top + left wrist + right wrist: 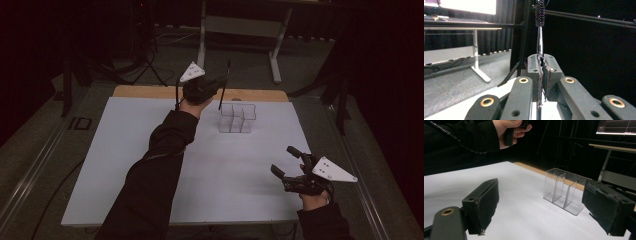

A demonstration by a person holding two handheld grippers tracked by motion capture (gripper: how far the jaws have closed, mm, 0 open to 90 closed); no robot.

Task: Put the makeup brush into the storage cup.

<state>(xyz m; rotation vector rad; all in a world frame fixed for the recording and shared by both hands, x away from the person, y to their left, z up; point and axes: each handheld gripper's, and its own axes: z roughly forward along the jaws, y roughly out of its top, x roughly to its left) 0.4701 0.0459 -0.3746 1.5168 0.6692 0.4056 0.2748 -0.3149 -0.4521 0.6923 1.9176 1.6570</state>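
Bristles (540,13) — visible above left tongs (541,60).

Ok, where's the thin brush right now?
The thin brush is clamped in the left gripper, held above the table's far edge in the high view, just left of the clear divided organizer.

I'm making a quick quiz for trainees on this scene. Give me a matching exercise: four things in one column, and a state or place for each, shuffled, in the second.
Things:
1. left gripper
2. right gripper
3. clear organiser
4. thin brush

States or places:
A. stands on the white table, nothing in it
B. jaws wide apart, holding nothing
C. upright, bristles on top
D. jaws shut on a slim shaft

Pairs: 1-D, 2-B, 3-A, 4-C
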